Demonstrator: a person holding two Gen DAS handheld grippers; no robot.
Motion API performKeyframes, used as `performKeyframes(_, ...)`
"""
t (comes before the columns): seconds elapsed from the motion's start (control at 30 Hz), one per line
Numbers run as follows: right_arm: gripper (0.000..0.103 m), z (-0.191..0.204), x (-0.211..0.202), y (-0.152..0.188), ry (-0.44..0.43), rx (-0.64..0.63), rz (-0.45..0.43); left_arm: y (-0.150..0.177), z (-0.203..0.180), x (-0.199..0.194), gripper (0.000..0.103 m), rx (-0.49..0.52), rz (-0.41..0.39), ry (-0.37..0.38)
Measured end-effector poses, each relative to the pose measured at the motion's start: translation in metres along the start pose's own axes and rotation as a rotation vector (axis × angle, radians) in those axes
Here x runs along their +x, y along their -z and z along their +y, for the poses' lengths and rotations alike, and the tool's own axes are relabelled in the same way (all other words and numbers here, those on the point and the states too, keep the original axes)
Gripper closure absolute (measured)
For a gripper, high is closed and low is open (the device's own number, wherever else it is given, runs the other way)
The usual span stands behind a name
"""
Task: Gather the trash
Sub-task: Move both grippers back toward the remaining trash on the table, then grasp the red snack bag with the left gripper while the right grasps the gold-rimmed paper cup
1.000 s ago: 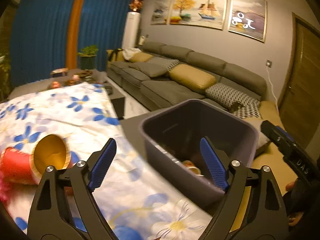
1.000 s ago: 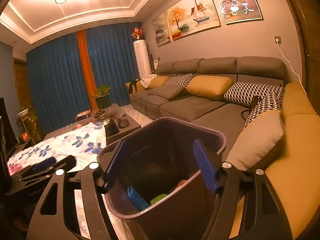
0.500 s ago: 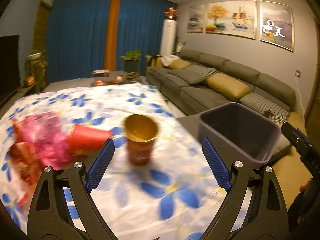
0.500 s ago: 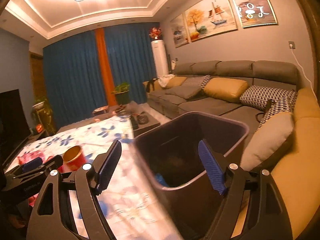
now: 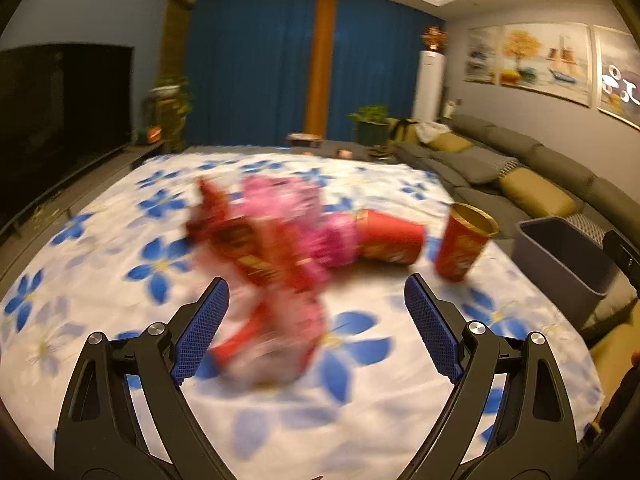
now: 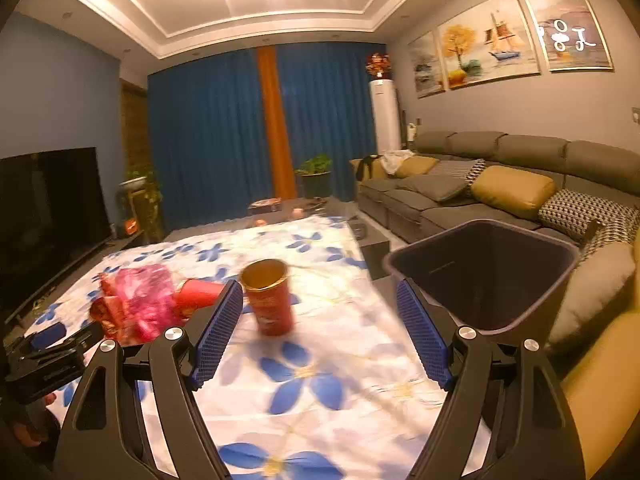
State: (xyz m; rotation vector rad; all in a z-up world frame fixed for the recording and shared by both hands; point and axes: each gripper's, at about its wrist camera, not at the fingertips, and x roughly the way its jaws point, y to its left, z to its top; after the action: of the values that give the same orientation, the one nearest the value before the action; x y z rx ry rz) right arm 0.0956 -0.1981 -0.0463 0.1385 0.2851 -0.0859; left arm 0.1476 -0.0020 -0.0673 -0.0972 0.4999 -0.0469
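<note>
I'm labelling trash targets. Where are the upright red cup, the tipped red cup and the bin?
upright red cup (image 6: 269, 304): right wrist view, its side wall.
tipped red cup (image 5: 390, 238): left wrist view, its side.
bin (image 6: 484, 276): right wrist view, inner wall.

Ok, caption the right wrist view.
Open right gripper faces an upright red cup on the floral cloth, bin alongside.

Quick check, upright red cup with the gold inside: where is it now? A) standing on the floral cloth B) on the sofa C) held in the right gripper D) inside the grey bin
A: the red cup stands on the floral cloth, beside the grey bin.
</note>
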Motion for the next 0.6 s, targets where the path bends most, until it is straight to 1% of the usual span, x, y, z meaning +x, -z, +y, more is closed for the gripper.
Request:
performKeyframes(0.13,0.026,0.02,0.006,0.001,-0.037,-0.015,0.013,0.007,0.026,-0.01,0.015,-0.023,0.005,-0.043)
performKeyframes(0.23,0.026,0.034,0.008,0.006,-0.055,-0.027,0.019,0.006,0.032,-0.011,0.015,-0.041,0.011,-0.039)
performKeyframes(0.33,0.026,0.042,0.01,0.007,-0.064,-0.036,0.025,0.006,0.029,-0.007,0.015,-0.03,0.017,-0.029)
performKeyframes(0.43,0.026,0.044,0.009,0.008,-0.067,-0.04,0.03,0.007,0.027,0.007,0.021,-0.022,0.055,-0.011)
performKeyframes(0.5,0.026,0.044,0.011,0.009,-0.064,-0.042,0.033,0.007,0.025,0.018,0.03,-0.028,0.081,-0.01)
performKeyframes(0.6,0.026,0.043,0.015,0.009,-0.062,-0.041,0.039,0.007,0.025,0.033,0.038,-0.03,0.126,-0.012)
